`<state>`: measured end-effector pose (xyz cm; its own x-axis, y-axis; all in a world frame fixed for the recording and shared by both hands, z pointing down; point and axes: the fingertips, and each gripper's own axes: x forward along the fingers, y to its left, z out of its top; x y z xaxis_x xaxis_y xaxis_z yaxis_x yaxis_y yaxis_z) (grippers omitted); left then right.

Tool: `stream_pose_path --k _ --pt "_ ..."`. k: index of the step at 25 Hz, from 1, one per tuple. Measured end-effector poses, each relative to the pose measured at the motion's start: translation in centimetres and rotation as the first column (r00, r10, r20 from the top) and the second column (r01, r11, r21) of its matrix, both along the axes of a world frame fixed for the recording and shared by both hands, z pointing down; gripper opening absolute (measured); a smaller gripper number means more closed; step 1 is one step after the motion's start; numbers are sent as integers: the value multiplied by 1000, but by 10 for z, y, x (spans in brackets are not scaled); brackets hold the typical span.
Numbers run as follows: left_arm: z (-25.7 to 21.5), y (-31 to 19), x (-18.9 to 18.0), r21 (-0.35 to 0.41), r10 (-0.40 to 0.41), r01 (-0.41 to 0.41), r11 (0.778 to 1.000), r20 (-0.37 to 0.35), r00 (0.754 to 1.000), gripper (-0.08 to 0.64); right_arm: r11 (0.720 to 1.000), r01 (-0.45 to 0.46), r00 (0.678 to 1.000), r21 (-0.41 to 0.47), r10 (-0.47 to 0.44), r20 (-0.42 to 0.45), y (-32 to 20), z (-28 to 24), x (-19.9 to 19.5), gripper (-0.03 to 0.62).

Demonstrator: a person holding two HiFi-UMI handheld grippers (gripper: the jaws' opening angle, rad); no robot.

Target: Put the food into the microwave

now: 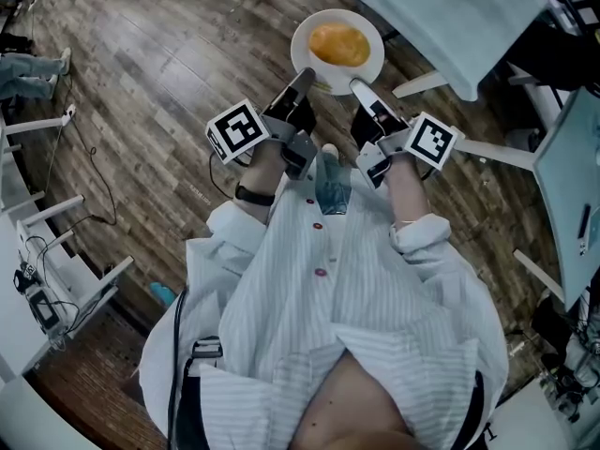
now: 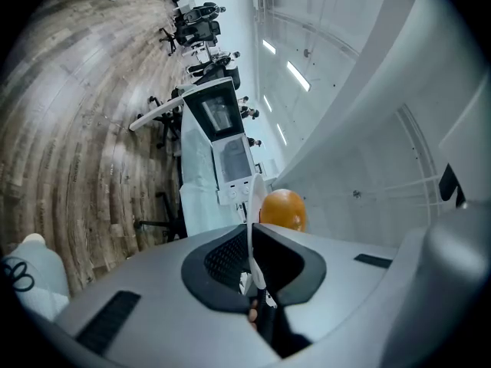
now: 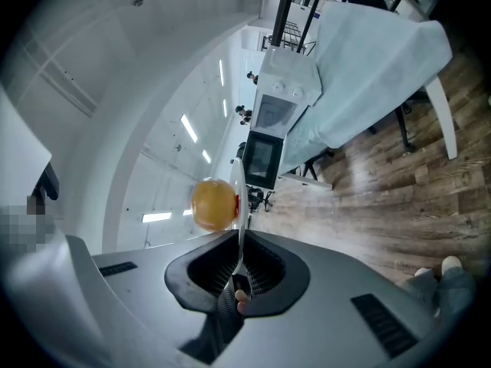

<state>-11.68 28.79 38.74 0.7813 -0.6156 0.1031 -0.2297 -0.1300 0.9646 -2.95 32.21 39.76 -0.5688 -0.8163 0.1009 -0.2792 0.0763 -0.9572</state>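
Note:
A white plate (image 1: 367,28) carries a round orange-yellow piece of food (image 1: 339,45) and hangs over the wooden floor in front of me. My left gripper (image 1: 305,81) is shut on the plate's near-left rim. My right gripper (image 1: 361,87) is shut on its near-right rim. In the left gripper view the plate (image 2: 252,202) shows edge-on between the jaws of that gripper (image 2: 253,232), with the food (image 2: 282,209) behind it. The right gripper view shows the same for its gripper (image 3: 239,261), the plate edge (image 3: 239,194) and the food (image 3: 213,204). A dark-doored microwave (image 3: 261,158) stands ahead.
A table under a pale cloth (image 1: 441,17) stands just beyond the plate, with white legs (image 1: 422,84) reaching toward me. A second white appliance (image 3: 280,107) sits beside the microwave. Another white table (image 1: 577,157) is at the right, and white furniture with cables (image 1: 37,279) at the left.

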Motion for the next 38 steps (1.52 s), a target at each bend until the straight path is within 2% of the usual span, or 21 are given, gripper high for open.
stream_pose_path --k 8,17,24,30,38 --pt "5 -4 2 -3 -3 3 1000 6 1000 26 1000 6 1000 -15 -6 10 -4 4 2 41" --pt "7 -38 -4 -13 -1 1 1000 1 1000 26 1000 -3 1000 -31 3 10 -37 7 -4 41" --pt "7 -111 -25 -50 2 -3 999 -4 1000 25 998 -9 1000 -58 11 19 -110 6 -26 41" --pt "3 -137 -25 -20 68 -68 998 0 998 25 997 -69 998 -40 69 9 -129 3 -27 41" --pt "-6 -210 -22 -19 123 -123 992 -10 992 25 992 -123 992 -17 123 0 -199 -8 -29 41"
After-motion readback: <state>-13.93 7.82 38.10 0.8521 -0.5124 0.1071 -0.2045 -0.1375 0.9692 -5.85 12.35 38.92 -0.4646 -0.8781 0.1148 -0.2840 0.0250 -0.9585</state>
